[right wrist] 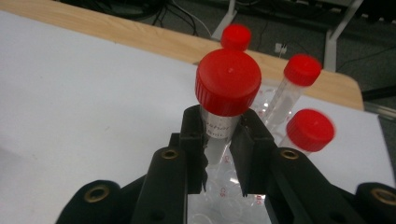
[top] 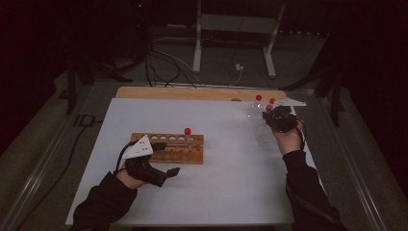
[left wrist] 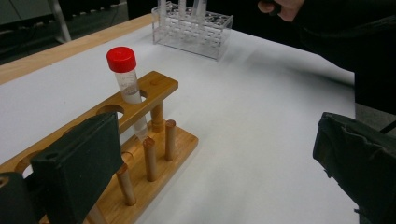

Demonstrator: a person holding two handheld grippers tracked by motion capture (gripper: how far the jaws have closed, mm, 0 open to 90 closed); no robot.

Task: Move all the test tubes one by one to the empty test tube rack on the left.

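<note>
Right gripper (right wrist: 218,140) pinches a red-capped tube (right wrist: 224,100) above the clear rack (left wrist: 194,29), left gripper (left wrist: 210,158) spread beside the wooden rack (left wrist: 140,154)

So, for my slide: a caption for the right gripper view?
Right gripper shut on a red-capped tube above the clear rack.

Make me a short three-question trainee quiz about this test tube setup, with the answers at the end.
1. True or false: the right gripper is shut on a red-capped tube.
2. How many tubes stand in the wooden rack?
3. Which best describes the left gripper? A: open, holding nothing. B: closed on a tube. C: gripping the clear plastic rack.

Key
1. True; its jaws clamp the tube just below the cap.
2. One, with a red cap, in a hole near one end.
3. A.
</note>
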